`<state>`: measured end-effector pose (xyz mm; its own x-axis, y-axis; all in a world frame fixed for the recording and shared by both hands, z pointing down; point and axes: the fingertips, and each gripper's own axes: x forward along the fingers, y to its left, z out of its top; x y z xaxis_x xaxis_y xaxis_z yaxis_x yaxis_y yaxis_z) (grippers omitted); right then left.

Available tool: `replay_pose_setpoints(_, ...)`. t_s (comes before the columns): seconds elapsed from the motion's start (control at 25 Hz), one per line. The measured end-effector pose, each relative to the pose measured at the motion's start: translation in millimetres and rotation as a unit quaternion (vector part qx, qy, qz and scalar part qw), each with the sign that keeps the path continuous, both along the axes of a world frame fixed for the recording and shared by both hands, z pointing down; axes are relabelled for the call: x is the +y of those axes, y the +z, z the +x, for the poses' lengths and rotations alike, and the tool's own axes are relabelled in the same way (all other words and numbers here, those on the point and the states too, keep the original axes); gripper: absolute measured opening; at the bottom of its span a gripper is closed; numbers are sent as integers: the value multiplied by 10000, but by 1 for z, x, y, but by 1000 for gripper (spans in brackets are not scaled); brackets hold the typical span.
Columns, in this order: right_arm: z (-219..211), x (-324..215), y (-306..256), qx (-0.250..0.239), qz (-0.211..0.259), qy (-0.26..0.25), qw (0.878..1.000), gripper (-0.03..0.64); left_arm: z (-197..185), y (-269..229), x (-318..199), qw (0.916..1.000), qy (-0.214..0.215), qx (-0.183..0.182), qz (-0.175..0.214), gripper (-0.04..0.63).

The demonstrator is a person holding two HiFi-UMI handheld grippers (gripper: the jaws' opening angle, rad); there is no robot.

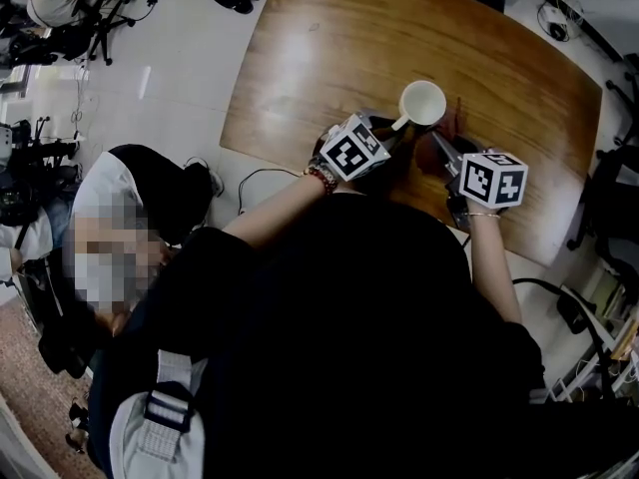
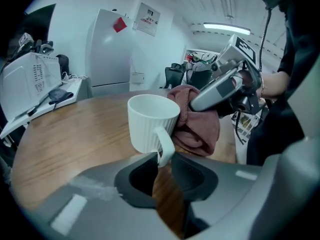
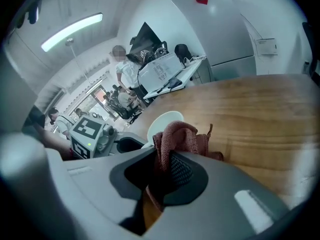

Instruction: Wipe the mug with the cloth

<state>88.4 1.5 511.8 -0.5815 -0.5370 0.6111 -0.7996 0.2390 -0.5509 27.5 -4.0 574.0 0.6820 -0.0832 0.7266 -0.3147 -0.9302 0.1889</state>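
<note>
A white ribbed mug (image 1: 422, 102) stands upright on the round wooden table (image 1: 329, 48). My left gripper (image 2: 162, 159) is open, with the lower end of the mug's handle (image 2: 165, 144) between its jaw tips; the mug (image 2: 150, 121) sits just ahead of it. A reddish-brown cloth (image 3: 180, 139) is bunched in my right gripper (image 3: 162, 169), which is shut on it. The cloth (image 2: 200, 129) lies against the side of the mug away from the left gripper. In the head view both grippers meet at the mug, left gripper (image 1: 397, 133) and right gripper (image 1: 439, 148).
The table's near edge runs just under my hands. A person (image 1: 130, 218) sits on the floor side to the left. A white fridge (image 2: 107, 49) and a side desk with a printer (image 2: 30, 84) stand beyond the table. Chairs and cables ring the room.
</note>
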Motion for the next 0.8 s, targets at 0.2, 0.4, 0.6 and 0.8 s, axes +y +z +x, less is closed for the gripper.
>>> replay_pose_setpoints(0.2, -4, -1, 13, 133, -111, -19, 9998, 44, 4, -2, 4, 9999, 109, -28, -12, 89)
replay_pose_setpoints(0.4, -5, 0, 34, 254, -344, 34, 9991, 44, 12, -2, 7, 9996, 285, -27, -31, 89)
replay_pose_setpoints(0.6, -11, 2, 58, 591, -527, -42, 9969, 44, 18, -4, 10, 9994, 333, -16, 34, 87)
replay_pose_setpoints(0.8, -17, 5, 73, 946, -501, -171, 9941, 45, 24, -8, 9, 9992, 344, 172, 103, 77)
